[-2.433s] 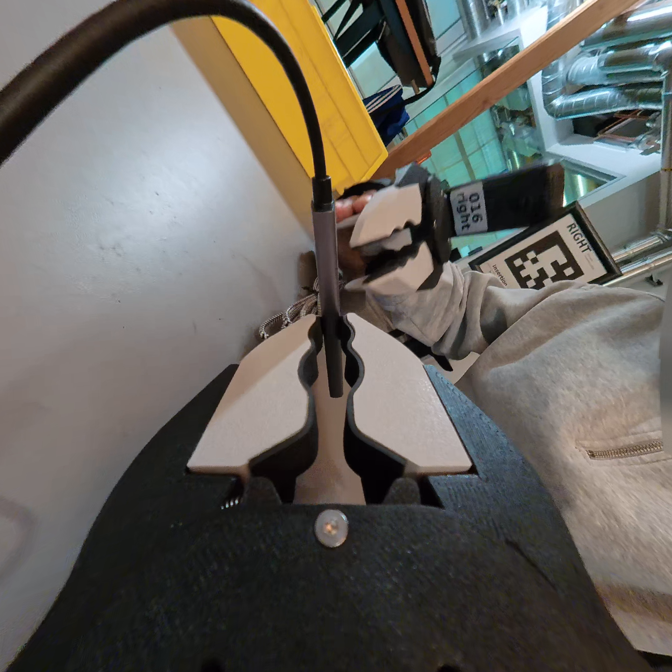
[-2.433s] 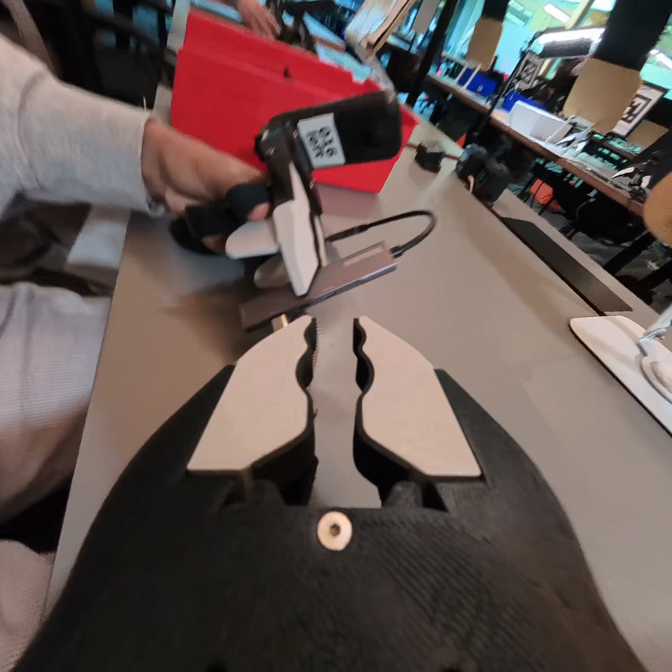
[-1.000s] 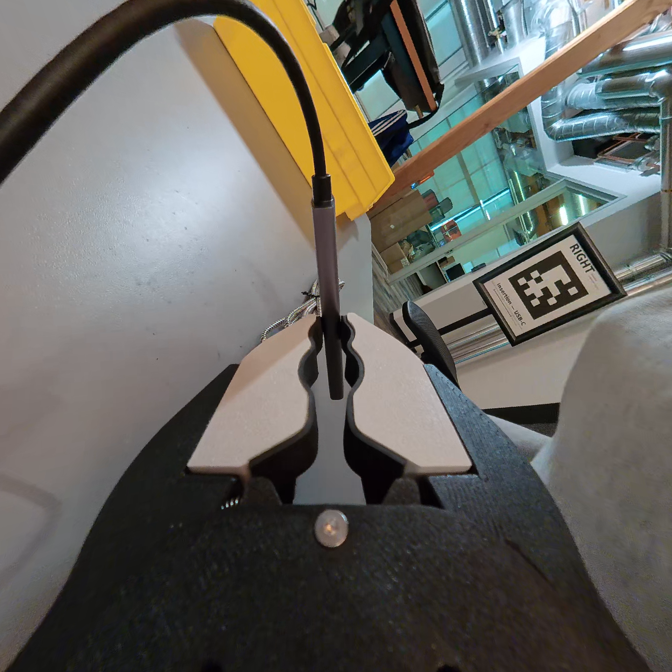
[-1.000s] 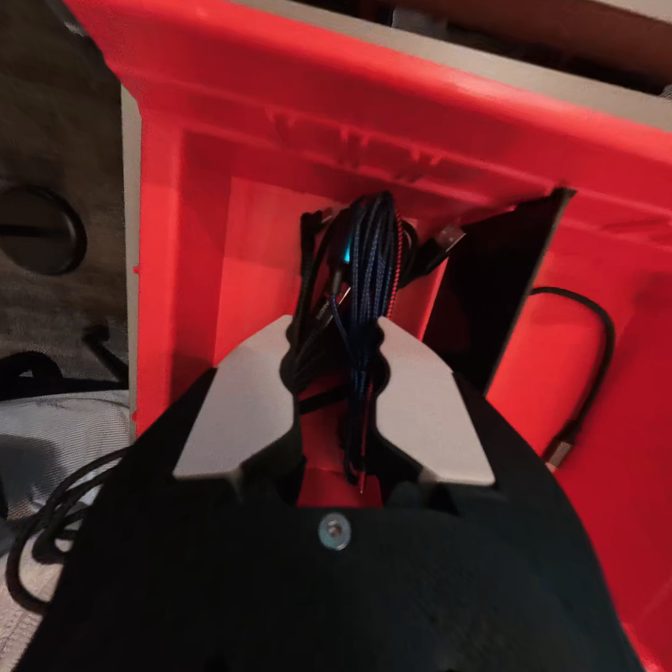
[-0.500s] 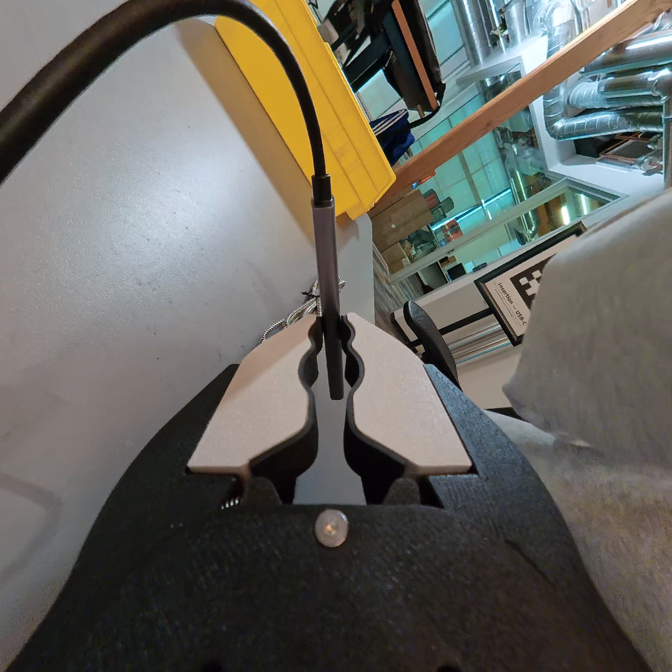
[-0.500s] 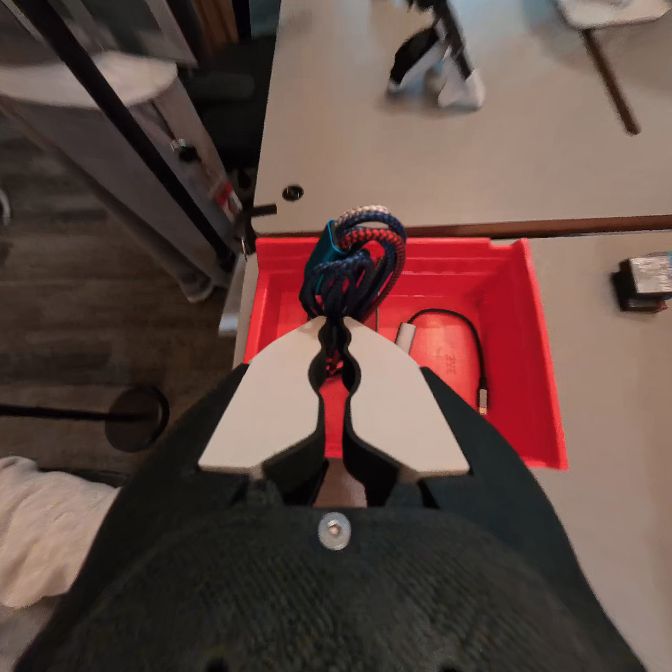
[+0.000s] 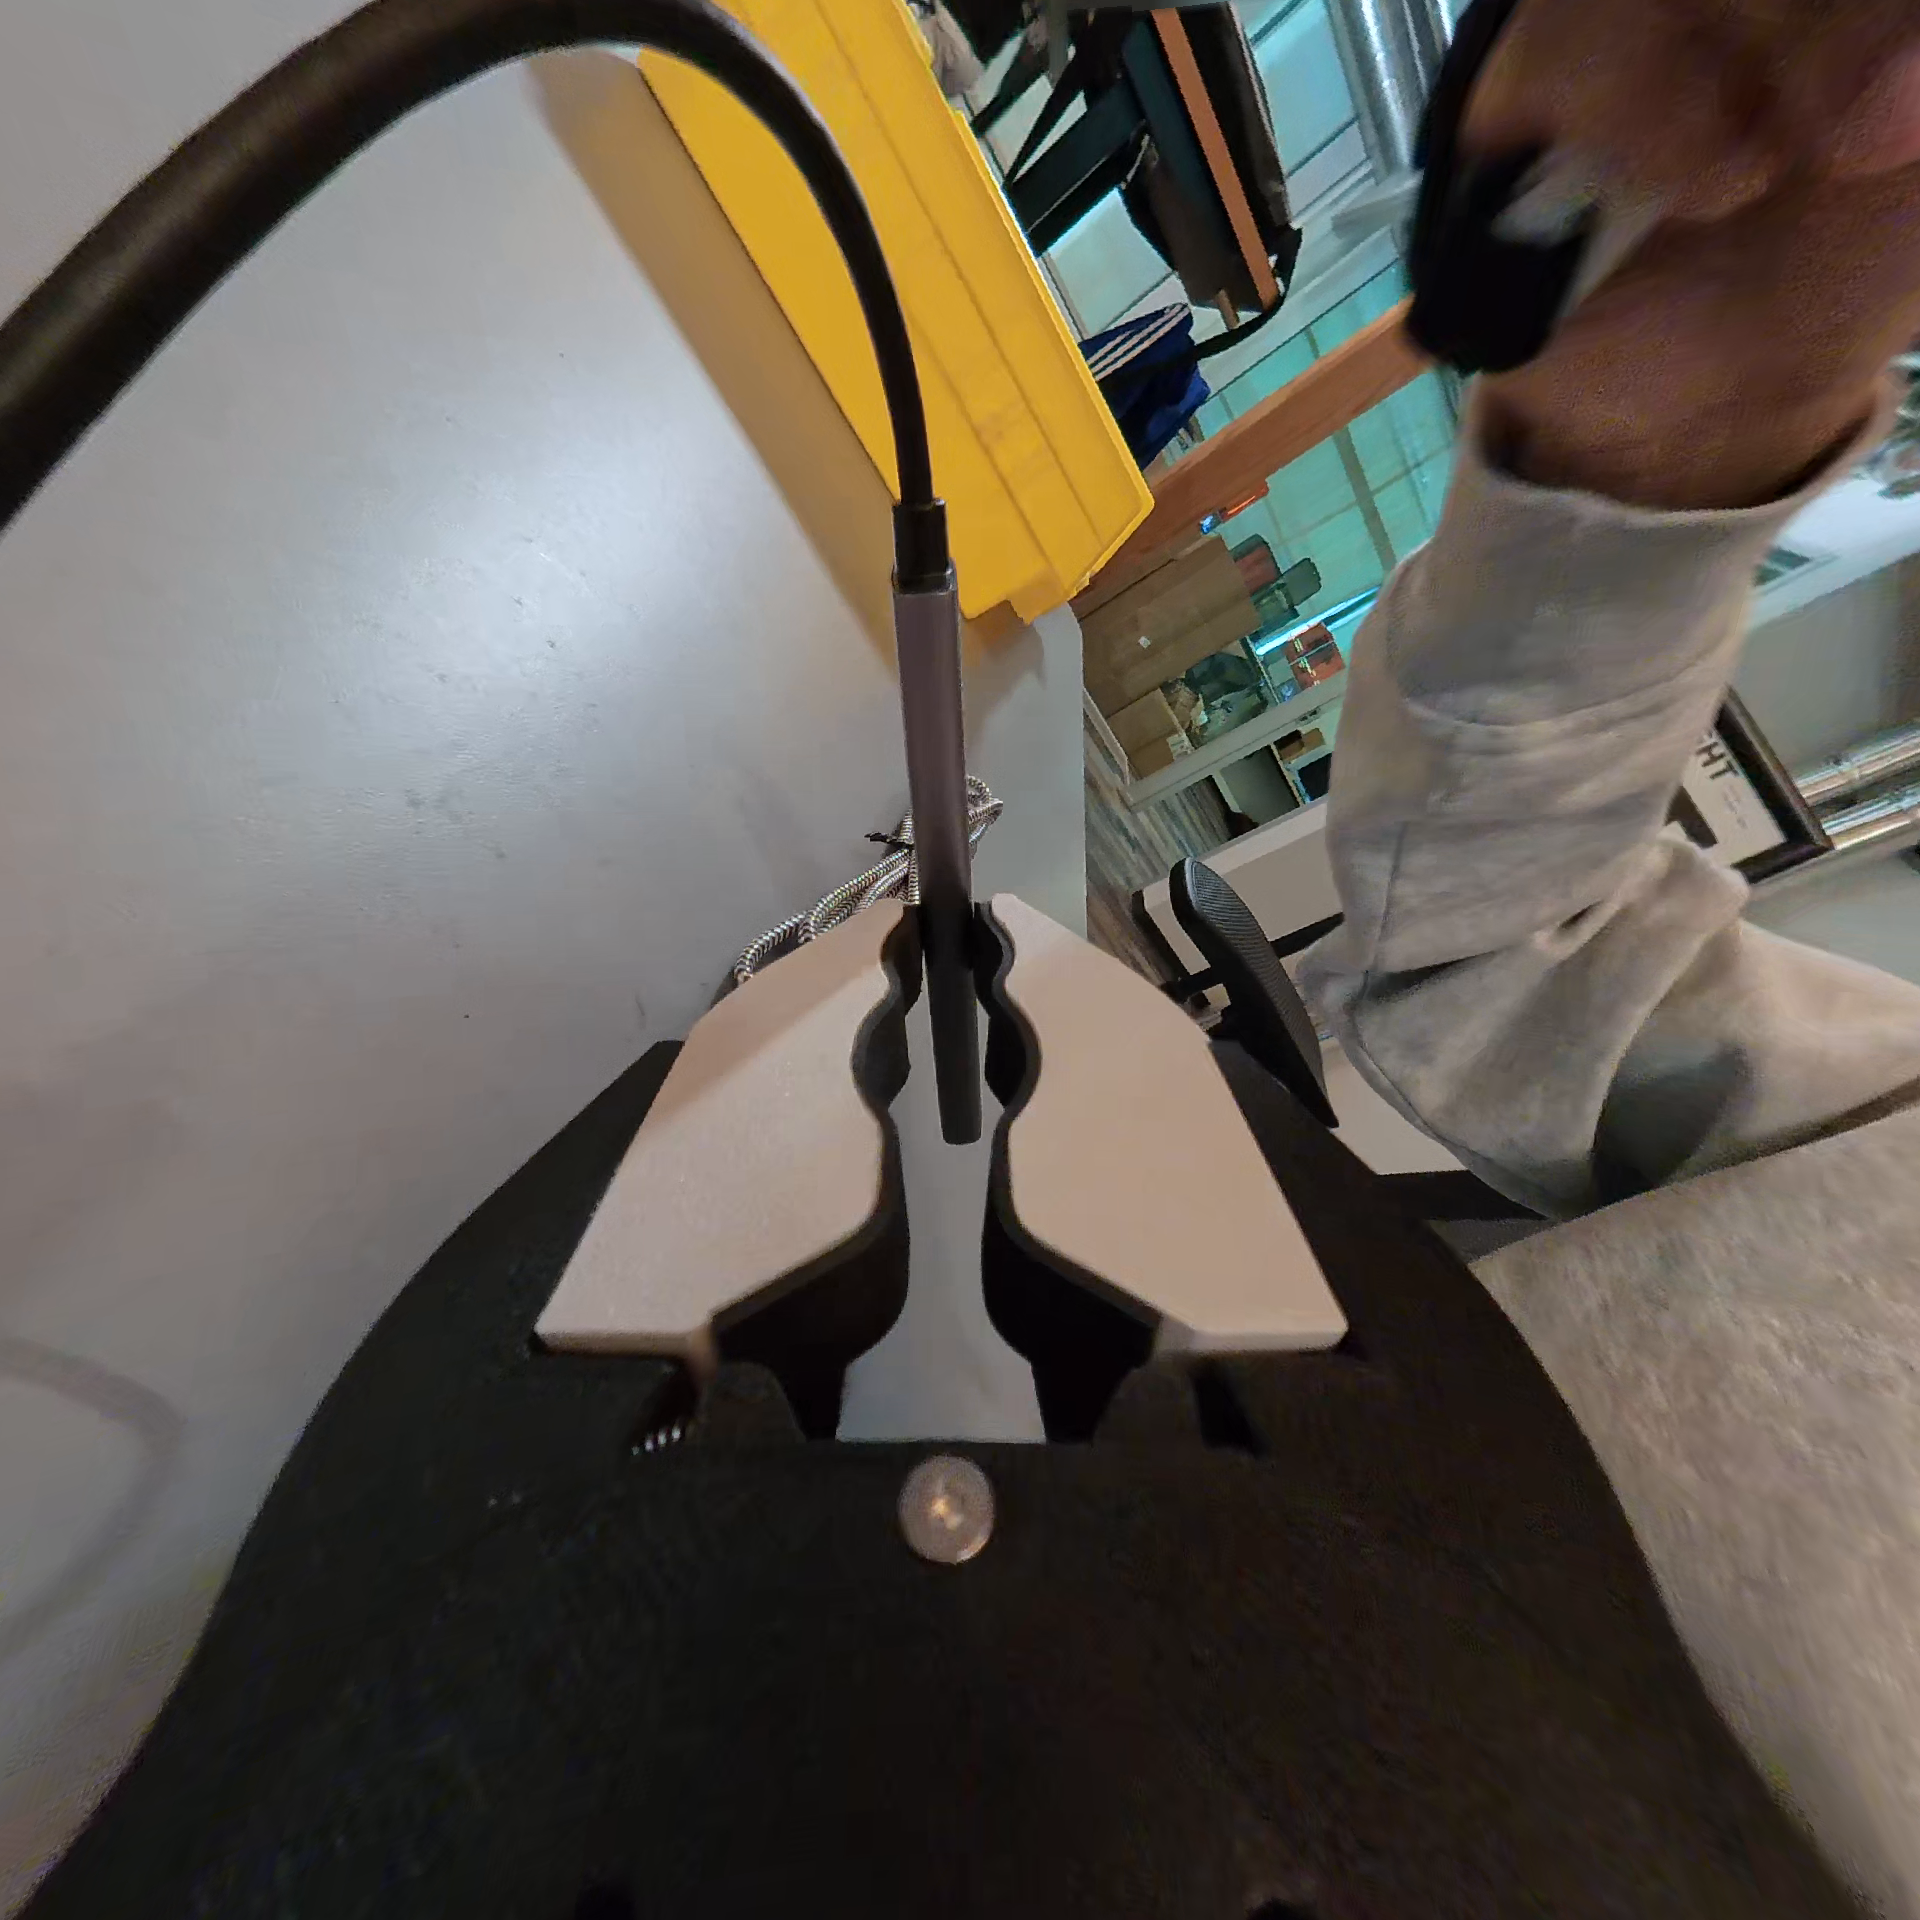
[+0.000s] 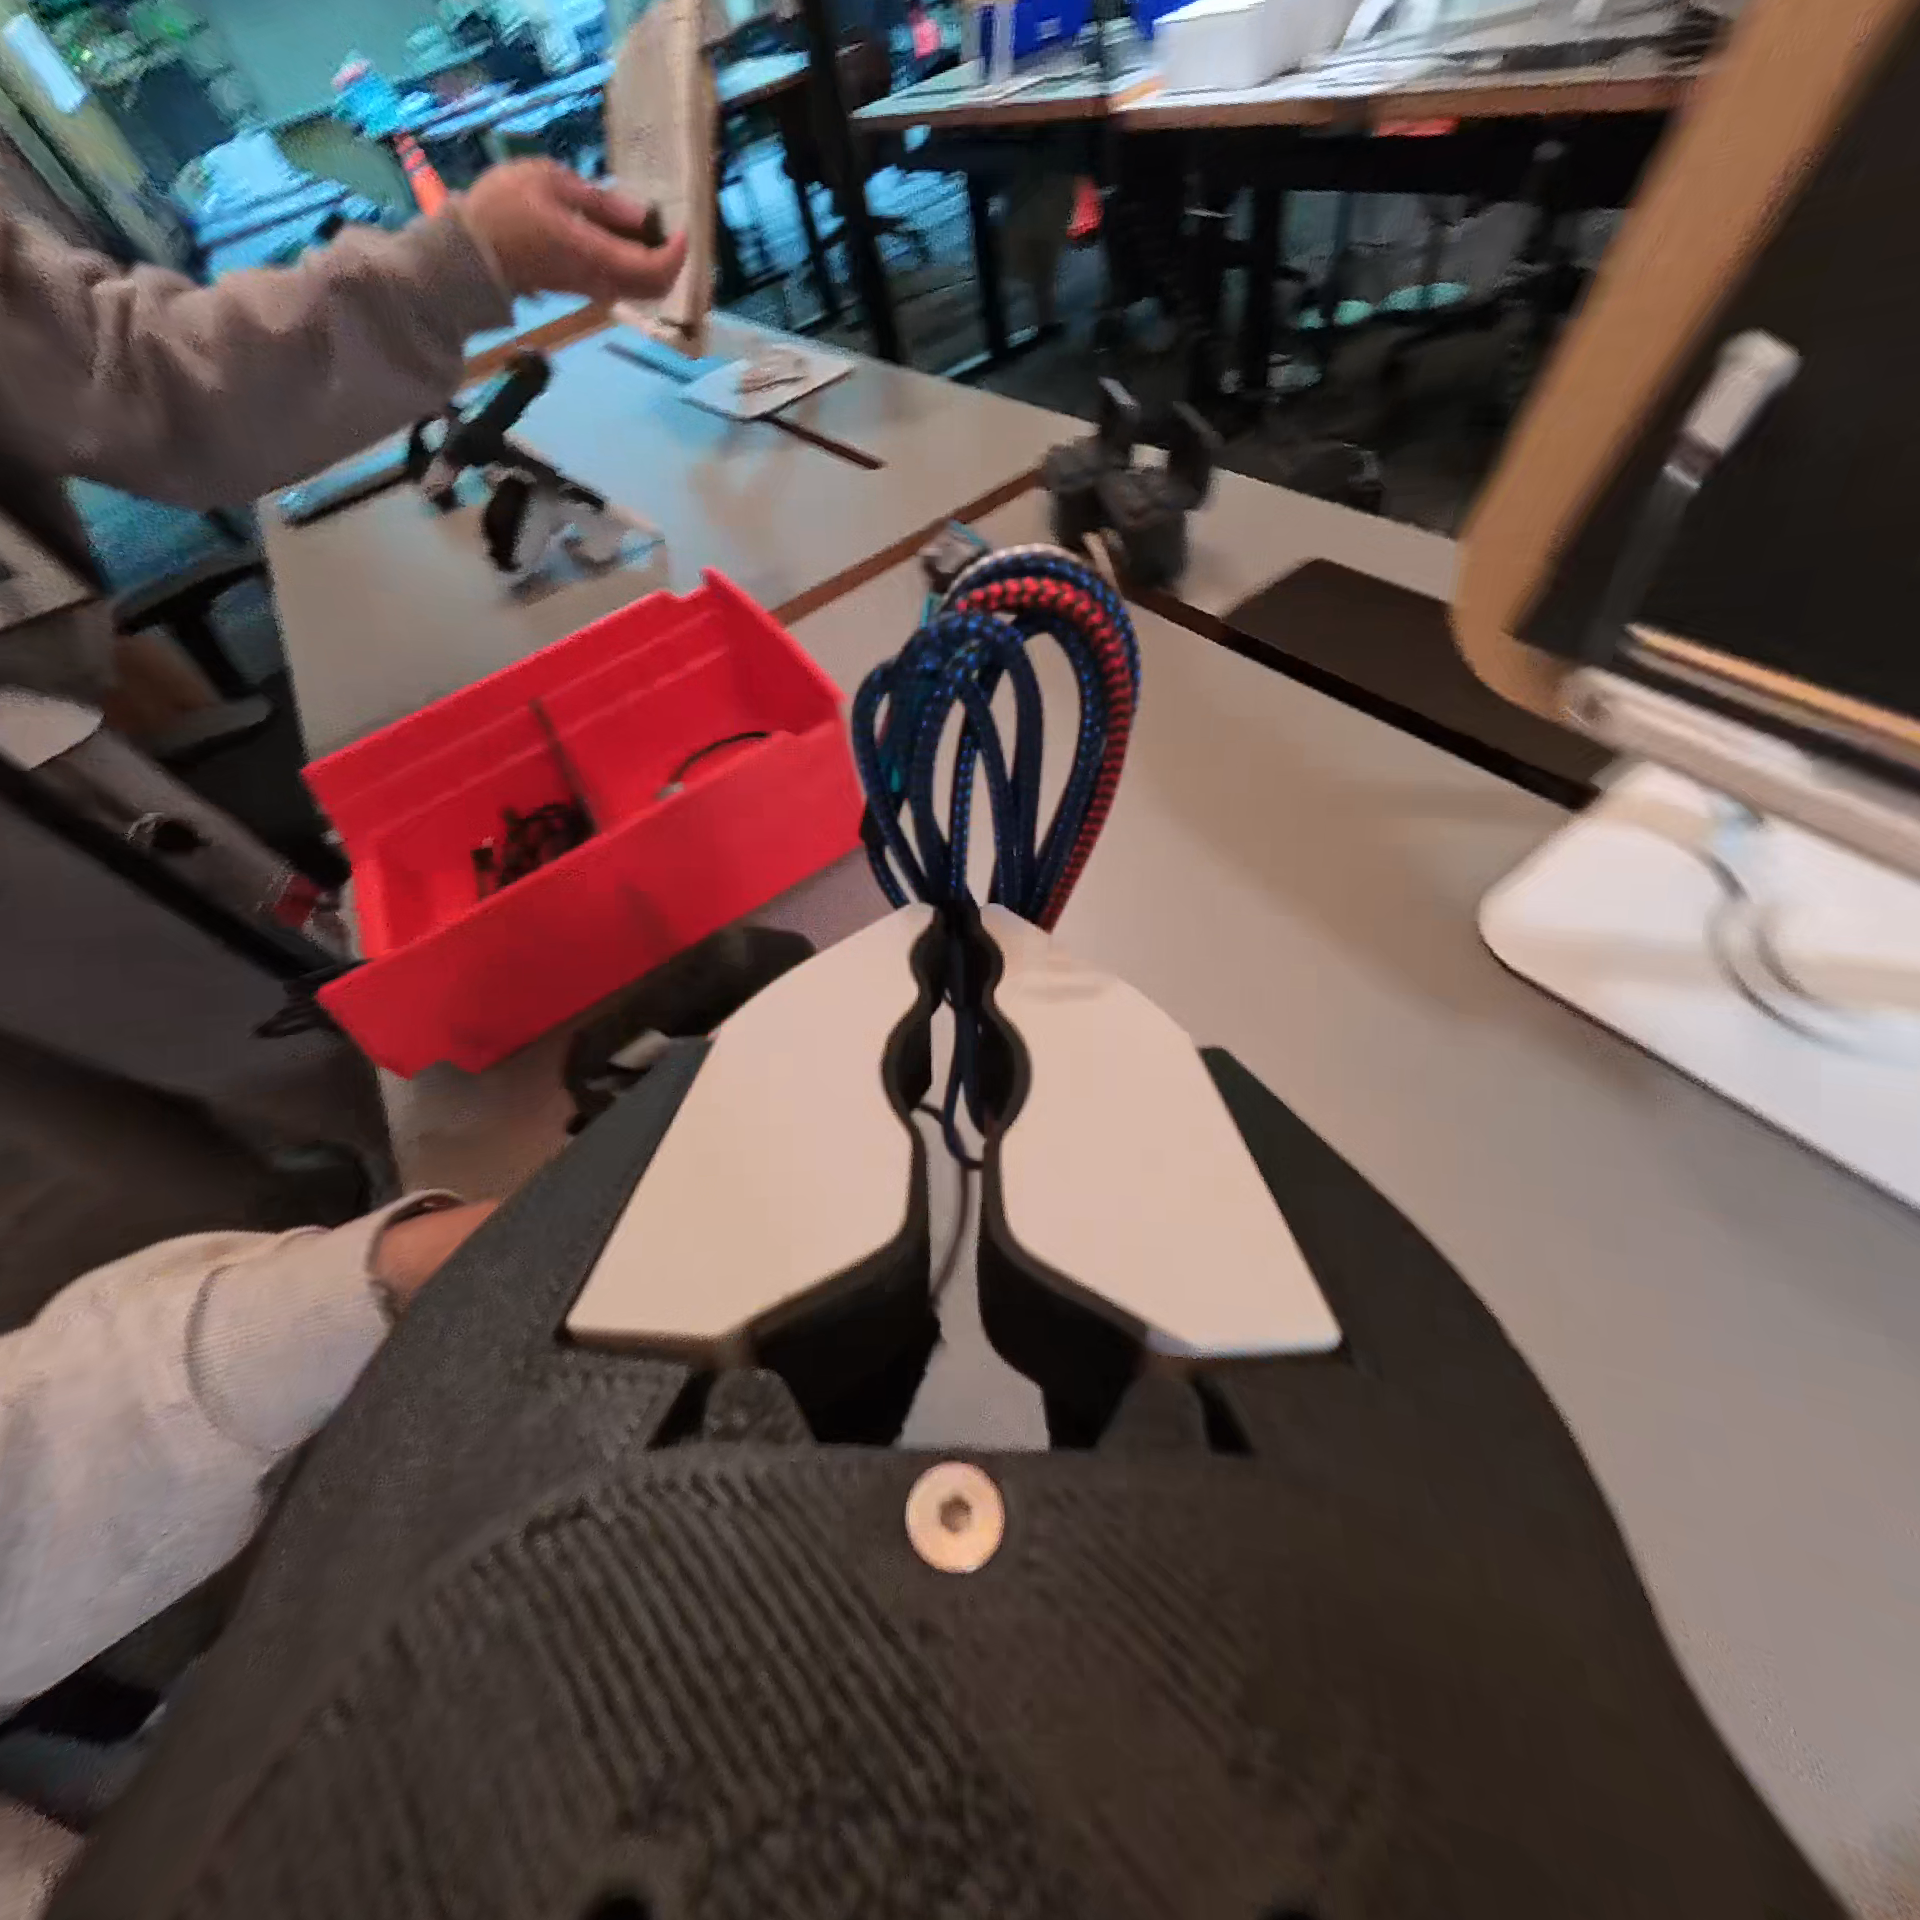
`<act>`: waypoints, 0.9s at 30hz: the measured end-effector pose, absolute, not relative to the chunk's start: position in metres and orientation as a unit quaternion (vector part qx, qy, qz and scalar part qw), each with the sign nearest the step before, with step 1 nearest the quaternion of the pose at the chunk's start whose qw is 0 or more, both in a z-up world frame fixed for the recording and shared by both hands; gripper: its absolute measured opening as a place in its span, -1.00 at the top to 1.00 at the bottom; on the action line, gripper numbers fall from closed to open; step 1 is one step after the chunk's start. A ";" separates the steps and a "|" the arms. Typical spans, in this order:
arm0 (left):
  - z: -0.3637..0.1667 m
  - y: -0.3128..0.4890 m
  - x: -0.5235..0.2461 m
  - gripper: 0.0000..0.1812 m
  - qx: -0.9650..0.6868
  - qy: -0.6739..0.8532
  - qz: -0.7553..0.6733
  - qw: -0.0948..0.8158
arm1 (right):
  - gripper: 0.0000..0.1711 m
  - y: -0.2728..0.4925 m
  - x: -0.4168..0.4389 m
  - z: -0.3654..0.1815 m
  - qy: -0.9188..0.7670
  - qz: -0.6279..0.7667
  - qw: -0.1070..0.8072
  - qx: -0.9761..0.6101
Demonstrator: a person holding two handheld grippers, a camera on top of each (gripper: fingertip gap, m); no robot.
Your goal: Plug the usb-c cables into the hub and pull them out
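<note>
Left wrist view: grey sleeve has swung up across right side, hiding framed sign. Left gripper unchanged, fingers clamped on slim grey hub, black cord arching off; yellow bin behind.

Right wrist view: right gripper lifted clear of red bin (now left, on desk), fingers pinching looped blue-red braided cables; monitor right.

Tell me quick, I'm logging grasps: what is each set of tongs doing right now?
Left tongs: shut on the slim grey hub.
Right tongs: shut on a bundle of braided cables.
</note>
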State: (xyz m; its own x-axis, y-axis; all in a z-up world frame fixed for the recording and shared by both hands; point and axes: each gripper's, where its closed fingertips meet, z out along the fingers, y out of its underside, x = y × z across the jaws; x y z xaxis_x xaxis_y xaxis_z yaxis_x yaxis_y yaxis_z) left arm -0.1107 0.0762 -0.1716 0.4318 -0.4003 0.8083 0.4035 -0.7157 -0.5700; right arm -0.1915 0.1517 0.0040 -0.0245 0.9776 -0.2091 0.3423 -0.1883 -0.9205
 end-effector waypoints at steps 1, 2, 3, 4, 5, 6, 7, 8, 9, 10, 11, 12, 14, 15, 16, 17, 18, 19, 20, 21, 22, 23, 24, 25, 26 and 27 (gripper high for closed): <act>-0.172 0.076 -0.111 0.92 -0.759 -0.001 -0.531 0.376 | 0.97 0.167 -0.178 -0.006 -0.519 0.471 0.342 -0.626; -0.173 0.077 -0.110 0.92 -0.760 -0.001 -0.530 0.376 | 0.97 0.180 -0.166 -0.018 -0.496 0.475 0.342 -0.641; -0.173 0.077 -0.110 0.92 -0.762 -0.001 -0.528 0.375 | 0.97 0.191 -0.157 -0.031 -0.475 0.479 0.339 -0.656; -0.173 0.077 -0.111 0.92 -0.762 -0.002 -0.527 0.375 | 0.97 0.200 -0.147 -0.045 -0.452 0.482 0.335 -0.671; -0.173 0.077 -0.111 0.92 -0.763 -0.002 -0.526 0.376 | 0.97 0.207 -0.139 -0.060 -0.429 0.486 0.330 -0.686; -0.173 0.077 -0.111 0.92 -0.763 -0.003 -0.526 0.376 | 0.97 0.211 -0.130 -0.074 -0.408 0.493 0.322 -0.698; -0.173 0.077 -0.111 0.92 -0.763 -0.004 -0.526 0.377 | 0.97 0.212 -0.121 -0.087 -0.399 0.498 0.312 -0.704; -0.174 0.076 -0.111 0.92 -0.763 -0.004 -0.526 0.376 | 0.97 0.212 -0.112 -0.099 -0.399 0.493 0.305 -0.710; -0.174 0.076 -0.111 0.92 -0.763 -0.004 -0.525 0.376 | 0.97 0.214 -0.102 -0.109 -0.400 0.483 0.307 -0.716; -0.174 0.075 -0.111 0.92 -0.764 -0.003 -0.525 0.376 | 0.96 0.216 -0.092 -0.112 -0.395 0.481 0.316 -0.716; -0.174 0.075 -0.111 0.92 -0.764 -0.003 -0.525 0.376 | 0.96 0.218 -0.081 -0.116 -0.392 0.476 0.316 -0.721; -0.174 0.075 -0.111 0.92 -0.763 -0.004 -0.526 0.375 | 0.93 0.219 -0.069 -0.121 -0.393 0.464 0.308 -0.732; -0.174 0.076 -0.111 0.92 -0.763 -0.005 -0.528 0.373 | 0.76 0.215 -0.048 -0.136 -0.407 0.434 0.277 -0.755; -0.174 0.076 -0.111 0.92 -0.762 -0.006 -0.529 0.372 | 0.73 0.208 -0.038 -0.145 -0.419 0.421 0.253 -0.763; -0.174 0.076 -0.111 0.92 -0.762 -0.006 -0.530 0.372 | 0.70 0.200 -0.030 -0.152 -0.433 0.414 0.230 -0.767; -0.174 0.076 -0.111 0.92 -0.762 -0.007 -0.530 0.371 | 0.69 0.193 -0.024 -0.157 -0.445 0.408 0.214 -0.768; -0.174 0.076 -0.111 0.92 -0.762 -0.007 -0.530 0.371 | 0.68 0.187 -0.019 -0.161 -0.456 0.401 0.205 -0.768; -0.174 0.076 -0.111 0.92 -0.762 -0.007 -0.530 0.372 | 0.68 0.183 -0.016 -0.164 -0.467 0.393 0.200 -0.766; -0.174 0.076 -0.111 0.92 -0.763 -0.007 -0.529 0.372 | 0.70 0.181 -0.014 -0.164 -0.476 0.388 0.204 -0.762; -0.174 0.076 -0.111 0.92 -0.763 -0.007 -0.529 0.372 | 0.72 0.182 -0.016 -0.163 -0.483 0.385 0.219 -0.755; -0.174 0.076 -0.111 0.92 -0.763 -0.006 -0.529 0.372 | 0.75 0.184 -0.019 -0.162 -0.492 0.382 0.238 -0.745; -0.174 0.076 -0.111 0.92 -0.763 -0.006 -0.528 0.372 | 0.77 0.186 -0.023 -0.161 -0.503 0.377 0.258 -0.733; -0.174 0.076 -0.111 0.92 -0.763 -0.006 -0.529 0.372 | 0.78 0.190 -0.028 -0.160 -0.517 0.367 0.278 -0.721; -0.174 0.076 -0.111 0.92 -0.763 -0.006 -0.529 0.372 | 0.77 0.194 -0.033 -0.161 -0.536 0.351 0.300 -0.706; -0.174 0.076 -0.111 0.92 -0.763 -0.006 -0.529 0.372 | 0.75 0.197 -0.038 -0.162 -0.564 0.334 0.319 -0.684; -0.174 0.076 -0.111 0.92 -0.763 -0.006 -0.529 0.371 | 0.68 0.196 -0.043 -0.164 -0.601 0.316 0.332 -0.655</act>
